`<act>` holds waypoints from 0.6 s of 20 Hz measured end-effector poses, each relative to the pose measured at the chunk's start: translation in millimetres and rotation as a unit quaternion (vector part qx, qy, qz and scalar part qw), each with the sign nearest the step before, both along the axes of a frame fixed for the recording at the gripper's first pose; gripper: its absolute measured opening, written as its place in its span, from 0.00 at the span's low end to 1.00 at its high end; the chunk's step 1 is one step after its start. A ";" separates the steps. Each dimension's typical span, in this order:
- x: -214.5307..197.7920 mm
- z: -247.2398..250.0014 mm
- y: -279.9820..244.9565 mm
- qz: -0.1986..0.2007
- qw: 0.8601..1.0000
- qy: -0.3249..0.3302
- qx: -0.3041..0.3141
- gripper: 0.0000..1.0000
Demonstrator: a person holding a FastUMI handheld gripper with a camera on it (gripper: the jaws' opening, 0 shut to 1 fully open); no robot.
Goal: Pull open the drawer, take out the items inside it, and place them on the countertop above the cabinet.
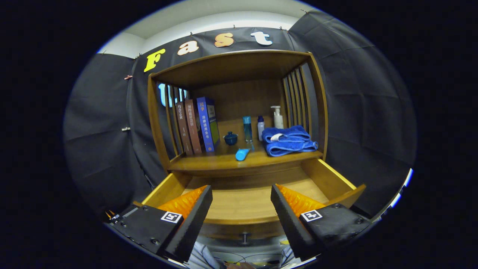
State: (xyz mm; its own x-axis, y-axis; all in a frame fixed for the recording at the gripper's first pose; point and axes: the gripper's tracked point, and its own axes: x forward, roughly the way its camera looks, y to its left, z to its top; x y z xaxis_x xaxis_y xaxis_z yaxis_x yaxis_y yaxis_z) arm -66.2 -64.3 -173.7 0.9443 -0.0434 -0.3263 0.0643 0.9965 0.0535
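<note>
Gripper (241,203) was level, facing the cabinet (239,112), fingers (194,216) spread wide, holding nothing, over the open drawer (242,203); blue tube (242,154) lay on the countertop (224,162).

Glossy wooden drawer (328,179); soft blue cloth towel (287,140); matt black booth wall (358,112).

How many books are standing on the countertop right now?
3: brown book, brown book and blue book upright, side by side at the countertop's left end. Gripper open above the drawer.
</note>
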 end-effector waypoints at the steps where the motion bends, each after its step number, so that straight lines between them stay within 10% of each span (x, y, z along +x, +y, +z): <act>1: -4.8 -8.2 -1.1 -0.002 1.000 0.004 0.000 1.00; 12: -19.6 -66.1 -3.3 -0.011 0.998 0.060 -0.002 1.00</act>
